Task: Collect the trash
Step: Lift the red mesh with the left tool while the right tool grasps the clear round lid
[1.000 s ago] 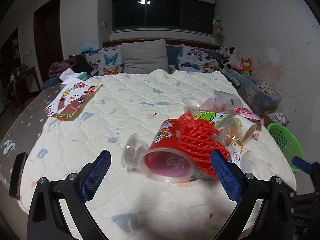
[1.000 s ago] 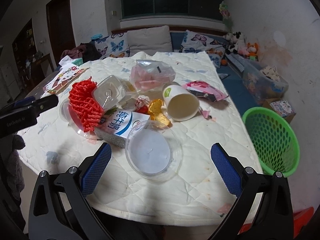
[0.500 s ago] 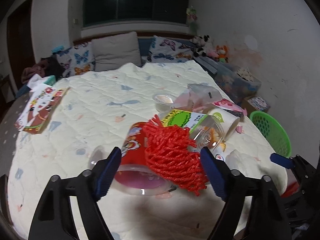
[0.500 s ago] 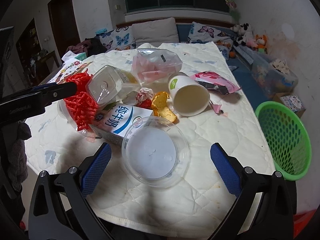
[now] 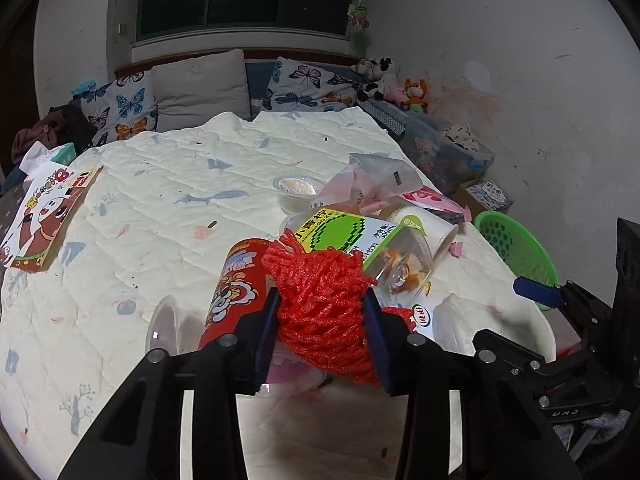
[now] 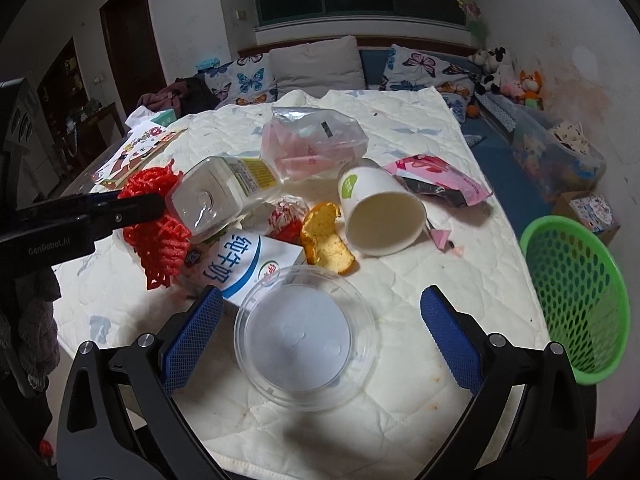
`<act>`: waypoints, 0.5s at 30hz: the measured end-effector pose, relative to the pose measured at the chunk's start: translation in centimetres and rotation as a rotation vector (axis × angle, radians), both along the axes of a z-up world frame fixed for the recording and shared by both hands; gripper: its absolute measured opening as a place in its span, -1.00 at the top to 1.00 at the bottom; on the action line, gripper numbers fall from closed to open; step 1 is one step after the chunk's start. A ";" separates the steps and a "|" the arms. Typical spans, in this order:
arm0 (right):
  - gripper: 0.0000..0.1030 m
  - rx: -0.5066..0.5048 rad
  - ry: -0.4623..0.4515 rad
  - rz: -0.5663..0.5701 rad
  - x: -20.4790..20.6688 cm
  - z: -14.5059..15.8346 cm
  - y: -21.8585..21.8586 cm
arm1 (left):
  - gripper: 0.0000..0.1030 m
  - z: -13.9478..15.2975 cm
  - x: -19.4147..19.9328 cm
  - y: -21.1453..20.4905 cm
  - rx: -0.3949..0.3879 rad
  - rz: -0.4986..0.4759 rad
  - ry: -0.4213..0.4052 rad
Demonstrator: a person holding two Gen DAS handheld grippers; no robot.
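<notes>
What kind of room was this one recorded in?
Most likely a bedroom or child's room at home: butterfly pillows against the far wall, stuffed toys in the corner, and a quilted cover under the trash.

**Quilted cover strewn with rubbish**

A cream quilted cover (image 6: 460, 280) carries everything. Between the right gripper's fingers lies a clear plastic lid (image 6: 306, 340). Just beyond it are a milk carton (image 6: 248, 268), orange peel (image 6: 326, 240) and a tipped paper cup (image 6: 378, 208). Farther off lie a pink wrapper (image 6: 436, 178) and a plastic bag (image 6: 312, 144). Far left lies a picture book (image 5: 44, 216).
</notes>
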State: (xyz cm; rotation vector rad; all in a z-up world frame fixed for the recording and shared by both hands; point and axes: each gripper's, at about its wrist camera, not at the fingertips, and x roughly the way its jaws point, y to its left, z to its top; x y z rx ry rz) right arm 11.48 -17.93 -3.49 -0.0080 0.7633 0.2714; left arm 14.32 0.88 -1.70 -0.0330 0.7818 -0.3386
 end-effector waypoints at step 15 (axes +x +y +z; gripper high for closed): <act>-0.87 0.064 0.072 0.083 0.3 -2.7 -0.2 | 0.35 2.6 0.3 1.9 -0.048 0.022 -0.039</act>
